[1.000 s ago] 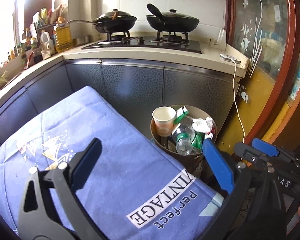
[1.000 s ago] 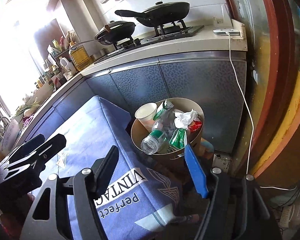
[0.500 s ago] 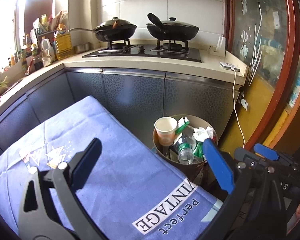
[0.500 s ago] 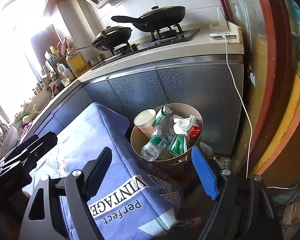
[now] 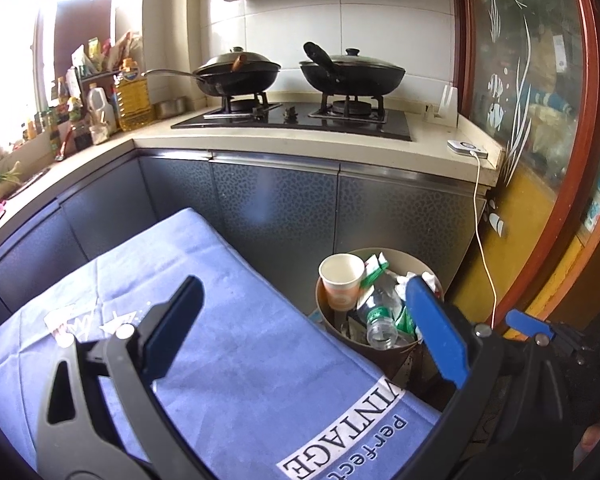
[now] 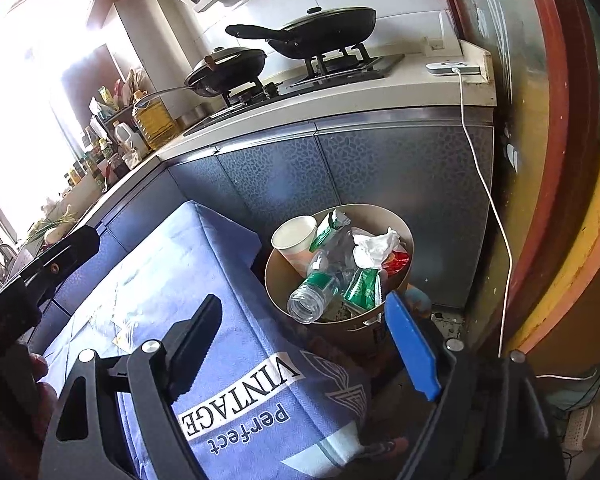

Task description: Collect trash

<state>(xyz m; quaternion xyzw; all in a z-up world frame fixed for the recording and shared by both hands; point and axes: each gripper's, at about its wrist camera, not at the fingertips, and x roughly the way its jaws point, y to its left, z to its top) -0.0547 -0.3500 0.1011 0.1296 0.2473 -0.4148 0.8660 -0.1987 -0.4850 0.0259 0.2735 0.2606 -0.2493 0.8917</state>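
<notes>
Blue cloth (image 5: pixel 240 344) reads "VINTAGE perfect"; left tool (image 5: pixel 304 320) and right tool (image 6: pixel 308 344) both spread, empty.

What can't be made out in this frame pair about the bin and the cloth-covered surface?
- Trash bin: its bottom, hidden in both wrist views by the paper cup, plastic bottle and wrappers.
- Bin's lower wall: the right gripper finger covers part in the right wrist view.
- Blue cloth: near part cut off by the frame edge and the left gripper.
- What lies under the cloth: hidden.
</notes>
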